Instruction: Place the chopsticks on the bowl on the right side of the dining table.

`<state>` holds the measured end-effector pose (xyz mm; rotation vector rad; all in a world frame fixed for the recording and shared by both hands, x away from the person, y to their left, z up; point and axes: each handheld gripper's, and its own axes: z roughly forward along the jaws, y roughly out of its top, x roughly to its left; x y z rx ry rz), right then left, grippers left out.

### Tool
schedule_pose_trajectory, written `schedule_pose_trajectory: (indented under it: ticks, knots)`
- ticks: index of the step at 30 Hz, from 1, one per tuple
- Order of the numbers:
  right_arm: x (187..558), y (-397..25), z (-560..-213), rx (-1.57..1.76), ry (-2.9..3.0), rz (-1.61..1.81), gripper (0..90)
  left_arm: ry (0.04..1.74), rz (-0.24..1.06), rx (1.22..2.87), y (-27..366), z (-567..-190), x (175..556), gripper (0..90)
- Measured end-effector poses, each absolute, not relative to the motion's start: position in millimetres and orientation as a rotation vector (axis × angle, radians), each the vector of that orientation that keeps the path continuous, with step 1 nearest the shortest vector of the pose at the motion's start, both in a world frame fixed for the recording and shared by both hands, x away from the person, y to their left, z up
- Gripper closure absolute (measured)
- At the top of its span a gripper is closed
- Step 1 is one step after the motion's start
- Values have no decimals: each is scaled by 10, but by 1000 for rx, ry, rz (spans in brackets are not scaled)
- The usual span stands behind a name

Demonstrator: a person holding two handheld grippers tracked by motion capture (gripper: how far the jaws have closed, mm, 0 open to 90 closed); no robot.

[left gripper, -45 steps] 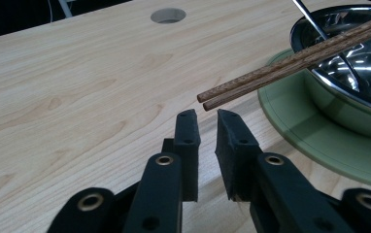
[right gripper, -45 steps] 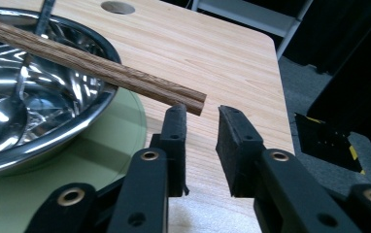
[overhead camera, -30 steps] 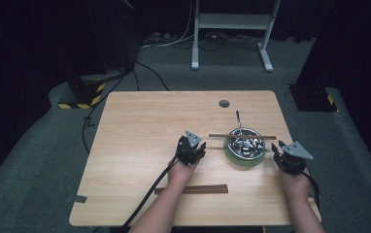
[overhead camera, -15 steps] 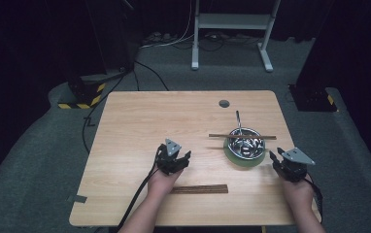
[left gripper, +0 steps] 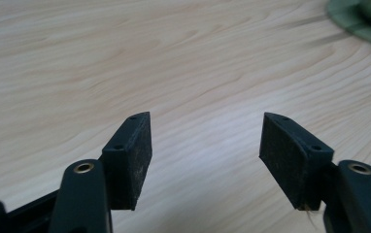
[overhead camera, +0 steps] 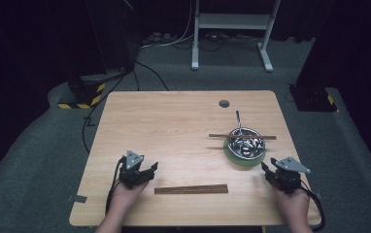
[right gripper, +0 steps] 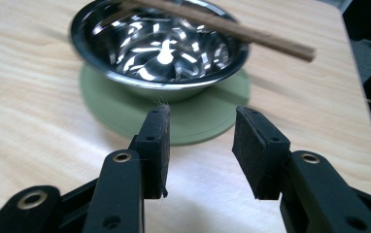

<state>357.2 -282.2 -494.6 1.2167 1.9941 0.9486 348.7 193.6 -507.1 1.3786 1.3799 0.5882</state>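
The left gripper (overhead camera: 150,168) hovers over the near-left table (overhead camera: 174,121), fingers wide apart and empty. The right gripper (right gripper: 200,121), fingers partly open and empty, faces the steel bowl (right gripper: 159,46) on its green mat (right gripper: 208,114).

bowl (overhead camera: 244,144) on mat (overhead camera: 235,158), stick (overhead camera: 242,136) across bowl, strip (overhead camera: 191,189) left

steel bowl (overhead camera: 244,143) on green mat (overhead camera: 235,158), chopstick (overhead camera: 242,136) across rim.
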Motion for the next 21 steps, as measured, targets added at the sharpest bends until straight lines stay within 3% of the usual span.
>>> schedule_pose_trajectory:
  ticks: [10,15,21]
  knots:
    - [3513,-2570,-5197,1248,2089,938,548,1531,615,1405,2464,-5377,3220,305]
    - [3513,-2556,-5208,1310,2166,1004,492,1543,616,1382,2444,-5394,3166,212]
    - [3538,-2564,-5217,1308,2232,1040,458,1531,616,1410,2454,-5395,3156,204]
